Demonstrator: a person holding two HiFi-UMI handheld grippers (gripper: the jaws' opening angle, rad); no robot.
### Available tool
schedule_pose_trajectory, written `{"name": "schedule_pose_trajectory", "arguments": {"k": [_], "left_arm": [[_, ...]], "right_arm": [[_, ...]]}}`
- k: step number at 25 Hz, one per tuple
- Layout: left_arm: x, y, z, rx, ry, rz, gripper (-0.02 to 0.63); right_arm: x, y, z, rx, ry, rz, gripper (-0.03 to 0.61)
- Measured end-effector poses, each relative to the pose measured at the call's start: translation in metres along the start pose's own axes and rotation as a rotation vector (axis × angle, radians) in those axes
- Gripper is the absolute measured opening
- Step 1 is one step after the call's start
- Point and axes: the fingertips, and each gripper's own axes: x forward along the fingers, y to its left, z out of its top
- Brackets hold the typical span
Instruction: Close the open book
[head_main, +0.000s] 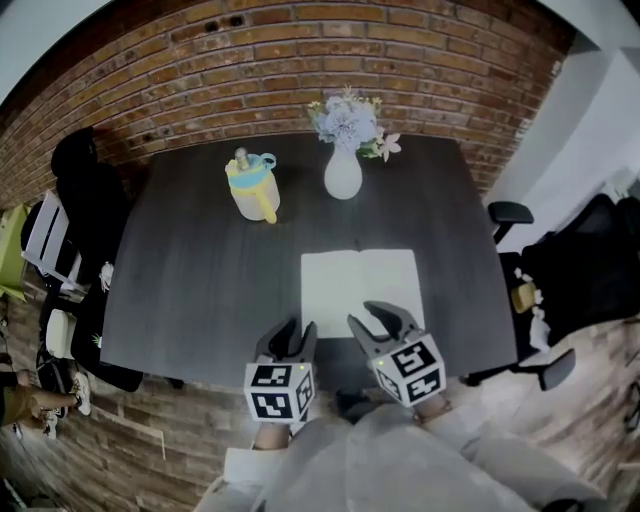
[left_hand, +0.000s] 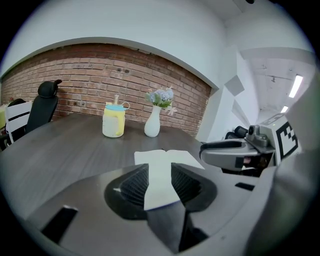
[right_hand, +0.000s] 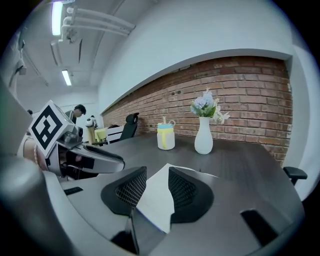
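Book: open book (head_main: 360, 285) flat on dark table (head_main: 190, 280) | left gripper (head_main: 296, 333): jaws apart, empty | right gripper (head_main: 368, 316): jaws wide, empty, by book's near edge

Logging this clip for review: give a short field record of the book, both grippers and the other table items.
book: open, flat on the table, near its front edge
left gripper: open, empty, by the book's front-left corner
right gripper: open, empty, at the book's near edge
far side: yellow cup, white vase with flowers
task: not done
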Motion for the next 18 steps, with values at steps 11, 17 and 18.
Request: {"name": "schedule_pose_trajectory", "arguments": {"k": [11, 17, 18], "left_arm": [[0.025, 0.024, 0.006, -0.059, -0.007, 0.071, 0.12], [0.021, 0.035, -0.006, -0.102, 0.017, 0.107, 0.12], [0.02, 0.036, -0.008, -0.106, 0.018, 0.11, 0.12]], "right_arm": [[0.036, -0.022, 0.001, -0.064, -0.003, 0.077, 0.13], [0.04, -0.02, -0.006, -0.065, 0.03, 0.105, 0.13], [0.039, -0.017, -0.007, -0.064, 0.047, 0.107, 0.13]]}}
